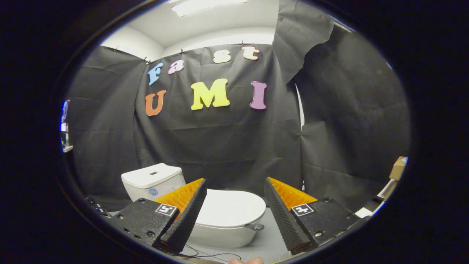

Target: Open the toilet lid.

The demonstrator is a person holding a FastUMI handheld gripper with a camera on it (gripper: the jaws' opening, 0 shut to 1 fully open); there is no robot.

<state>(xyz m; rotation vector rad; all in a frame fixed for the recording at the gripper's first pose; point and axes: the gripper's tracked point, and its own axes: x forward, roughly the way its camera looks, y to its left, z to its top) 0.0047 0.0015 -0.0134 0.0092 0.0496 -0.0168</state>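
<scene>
A white toilet stands on the floor ahead of me, its lid (pixel 231 209) lying flat and closed over the bowl (pixel 223 236). The white tank (pixel 152 181) rises behind the lid, just past my left finger. My gripper (pixel 234 185) is open, its two fingers spread wide with the lid seen between them and somewhat beyond them. Nothing is held. A small grey tab (pixel 256 227) sticks out at the lid's front edge on the right side.
Black cloth walls close in behind and to the right of the toilet. A cardboard box (pixel 398 168) sits at the far right. A thin dark cable (pixel 205 255) lies on the grey floor (pixel 267 244) in front of the bowl. A person's fingertips (pixel 246 261) show just below the fingers.
</scene>
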